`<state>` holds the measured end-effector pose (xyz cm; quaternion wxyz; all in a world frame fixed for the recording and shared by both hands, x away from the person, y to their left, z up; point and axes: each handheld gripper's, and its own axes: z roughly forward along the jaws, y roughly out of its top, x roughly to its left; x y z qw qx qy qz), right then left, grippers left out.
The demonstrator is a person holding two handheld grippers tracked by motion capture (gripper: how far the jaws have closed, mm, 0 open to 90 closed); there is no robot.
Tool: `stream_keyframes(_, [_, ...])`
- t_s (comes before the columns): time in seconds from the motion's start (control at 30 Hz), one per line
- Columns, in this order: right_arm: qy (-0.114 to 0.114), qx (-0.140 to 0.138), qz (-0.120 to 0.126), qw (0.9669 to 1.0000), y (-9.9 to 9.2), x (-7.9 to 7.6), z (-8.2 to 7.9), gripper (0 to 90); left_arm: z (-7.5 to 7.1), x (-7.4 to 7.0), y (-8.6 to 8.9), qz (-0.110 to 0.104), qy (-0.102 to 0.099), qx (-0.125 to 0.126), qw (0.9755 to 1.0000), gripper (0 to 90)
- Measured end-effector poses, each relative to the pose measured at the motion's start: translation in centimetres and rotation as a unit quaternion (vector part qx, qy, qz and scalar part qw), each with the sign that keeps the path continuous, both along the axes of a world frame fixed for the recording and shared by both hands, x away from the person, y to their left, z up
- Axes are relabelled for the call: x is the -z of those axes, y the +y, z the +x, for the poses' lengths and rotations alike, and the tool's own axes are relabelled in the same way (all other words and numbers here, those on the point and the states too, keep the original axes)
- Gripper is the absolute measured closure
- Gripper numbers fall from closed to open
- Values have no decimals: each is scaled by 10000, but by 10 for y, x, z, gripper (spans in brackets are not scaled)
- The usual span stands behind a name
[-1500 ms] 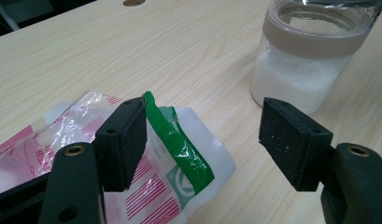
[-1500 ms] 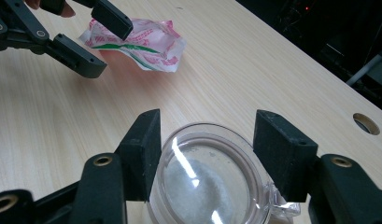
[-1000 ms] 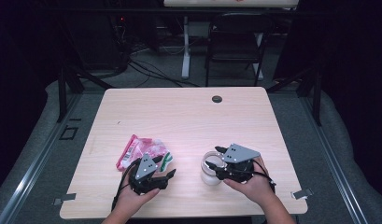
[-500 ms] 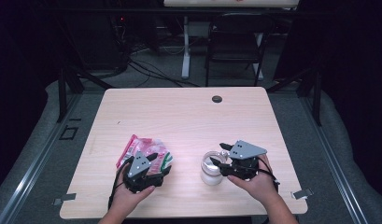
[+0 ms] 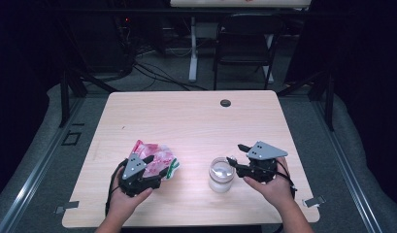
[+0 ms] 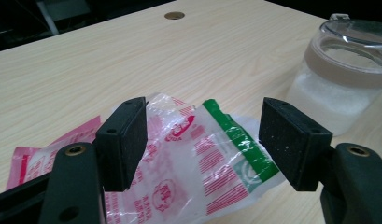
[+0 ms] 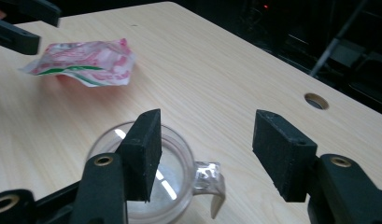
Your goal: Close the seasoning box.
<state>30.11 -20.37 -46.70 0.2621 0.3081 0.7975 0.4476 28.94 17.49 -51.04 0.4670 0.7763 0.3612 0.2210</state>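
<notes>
Left gripper [image 6: 202, 140] stands with its jaws wide apart, poised over a crumpled plastic bag [image 6: 193, 168] and holding nothing. In the left gripper view the pads sit to either side of the bag's raised middle, not pressing it. The bag is clear film printed in red, with a green band along one edge; a round red emblem and rows of red lettering are visible, but no word can be read. From above, the bag [image 5: 155, 158] lies on the near left part of the wooden table [image 5: 196, 121], just ahead of the left hand [image 5: 128, 194].

Right gripper [image 7: 205, 149] is likewise wide open and empty. Its jaws hover just above a clear jar [image 7: 146, 186] with a clear tab at its rim; one pad overlaps the rim in the picture, contact uncertain. The jar [image 5: 221, 174] holds a white substance and stands near the right hand [image 5: 271, 187], well apart from the bag. No label shows on the jar.
</notes>
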Motion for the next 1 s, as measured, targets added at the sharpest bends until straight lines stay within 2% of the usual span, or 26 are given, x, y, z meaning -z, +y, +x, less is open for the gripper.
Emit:
stream_keyframes(0.1, [132, 238, 63, 9996, -6, 2, 4, 423, 1, 0, 4, -21, -3, -85, 10000, 330])
stream_keyframes(0.3, [196, 536, 168, 9982, -18, 7, 10, 423, 5, 1, 15, -15, -7, -278, 9996, 334])
stream_keyframes(0.47, [317, 929, 284, 9948, -29, 14, 16, 434, 10, 4, 26, -12, 14, -402, 9992, 342])
stream_keyframes(0.67, [425, 1371, 201, 9894, -42, 25, 23, 444, 14, 7, 36, -26, 28, -583, 9983, 346])
stream_keyframes(0.83, [564, 1528, 397, 9858, -50, 34, 28, 448, 18, 11, 42, -20, 97, -707, 9975, 346])
stream_keyframes(1.0, [773, 1638, 390, 9827, -54, 44, 32, 450, 23, 16, 50, -132, 247, -864, 9959, 349])
